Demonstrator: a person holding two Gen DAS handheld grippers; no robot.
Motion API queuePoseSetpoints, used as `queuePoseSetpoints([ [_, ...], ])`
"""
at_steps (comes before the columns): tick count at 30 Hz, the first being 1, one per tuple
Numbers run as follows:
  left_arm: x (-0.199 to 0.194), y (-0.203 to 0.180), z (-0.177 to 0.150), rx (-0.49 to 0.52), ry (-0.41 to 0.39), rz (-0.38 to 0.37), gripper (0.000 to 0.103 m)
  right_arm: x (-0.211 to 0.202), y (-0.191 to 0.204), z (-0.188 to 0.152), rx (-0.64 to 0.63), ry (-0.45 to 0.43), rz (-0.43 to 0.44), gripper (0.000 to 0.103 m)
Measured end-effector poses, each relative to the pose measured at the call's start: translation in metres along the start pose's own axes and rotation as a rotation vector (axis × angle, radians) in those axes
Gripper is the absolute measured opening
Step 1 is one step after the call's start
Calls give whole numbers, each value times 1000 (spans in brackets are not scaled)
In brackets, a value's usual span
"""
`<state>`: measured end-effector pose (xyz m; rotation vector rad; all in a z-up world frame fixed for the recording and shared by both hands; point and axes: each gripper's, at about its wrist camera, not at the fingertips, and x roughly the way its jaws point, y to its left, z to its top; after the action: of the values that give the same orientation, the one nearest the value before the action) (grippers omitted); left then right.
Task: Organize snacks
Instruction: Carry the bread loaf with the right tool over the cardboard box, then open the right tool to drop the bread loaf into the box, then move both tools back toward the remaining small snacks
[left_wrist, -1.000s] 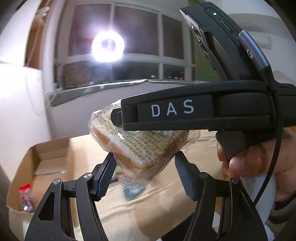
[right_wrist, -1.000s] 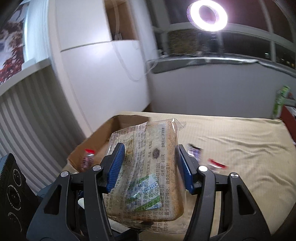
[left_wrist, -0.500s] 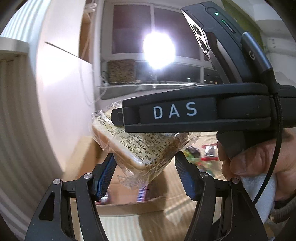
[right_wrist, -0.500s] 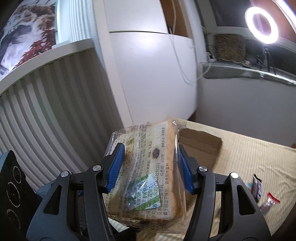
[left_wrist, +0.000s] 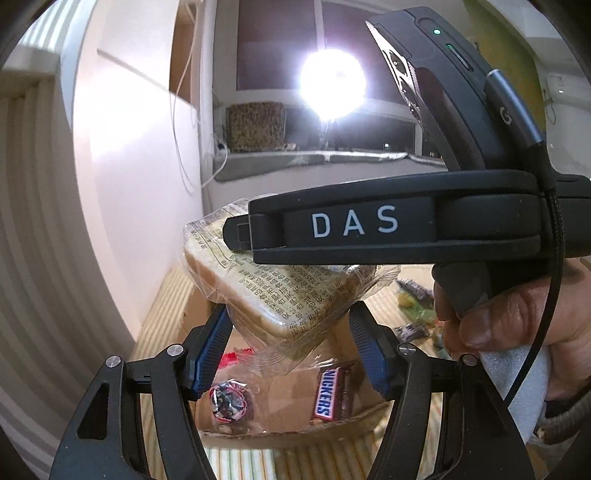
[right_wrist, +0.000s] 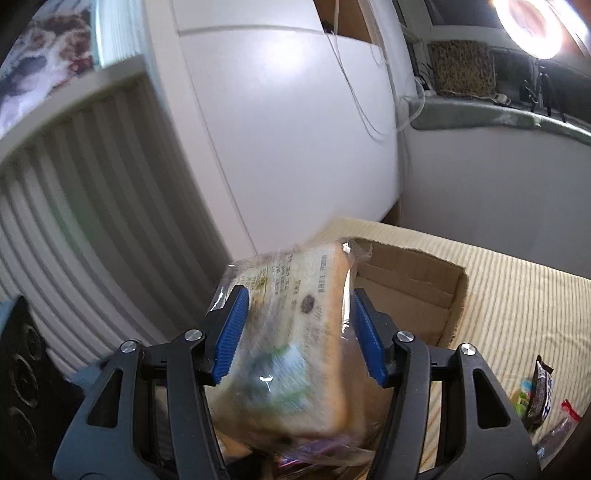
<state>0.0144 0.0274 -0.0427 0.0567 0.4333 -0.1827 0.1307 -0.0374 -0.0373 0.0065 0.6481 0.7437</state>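
White "DAS" lettering runs along the black right gripper (right_wrist: 297, 336), and "SNICKERS" shows on a brown bar (left_wrist: 330, 393) inside the open brown cardboard box (right_wrist: 424, 291). Both claws clamp 1 clear-wrapped sliced bread loaf (left_wrist: 273, 295) printed with small illegible text; the left gripper (left_wrist: 288, 349) holds it above the box.

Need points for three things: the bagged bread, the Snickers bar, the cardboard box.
bagged bread (left_wrist: 266, 291), left wrist view, on the printed wrapper over the slice's top face.
Snickers bar (left_wrist: 327, 397), left wrist view, on the wrapper's white logo.
cardboard box (right_wrist: 410, 284), right wrist view, on the inside of the far wall.
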Motion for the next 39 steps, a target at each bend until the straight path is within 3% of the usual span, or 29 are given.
queuePoseSetpoints([
  [2, 8, 5, -3, -8, 21, 33, 69, 2, -7, -4, 0, -12, -76, 72],
  [4, 9, 16, -3, -27, 24, 105, 75, -3, -11, -7, 20, -30, -69, 76],
  [6, 5, 27, -1, -56, 17, 125, 81, -10, -11, -8, 16, -47, -108, 82],
  [11, -10, 44, 11, -80, -1, 175, 81, -37, 5, -8, -19, -100, -166, 92],
  [16, -38, 39, 15, -74, -43, 193, 81, -57, 26, -8, -77, -121, -216, 94],
  [29, -64, 28, 21, -55, -90, 185, 82, -85, 30, -19, -36, -152, -212, 99],
  [33, -61, 13, 19, -34, -76, 179, 82, -98, 17, -32, -15, -158, -232, 99],
  [39, -36, -30, 16, 25, -28, 109, 82, -136, -33, -64, 83, -168, -310, 99],
])
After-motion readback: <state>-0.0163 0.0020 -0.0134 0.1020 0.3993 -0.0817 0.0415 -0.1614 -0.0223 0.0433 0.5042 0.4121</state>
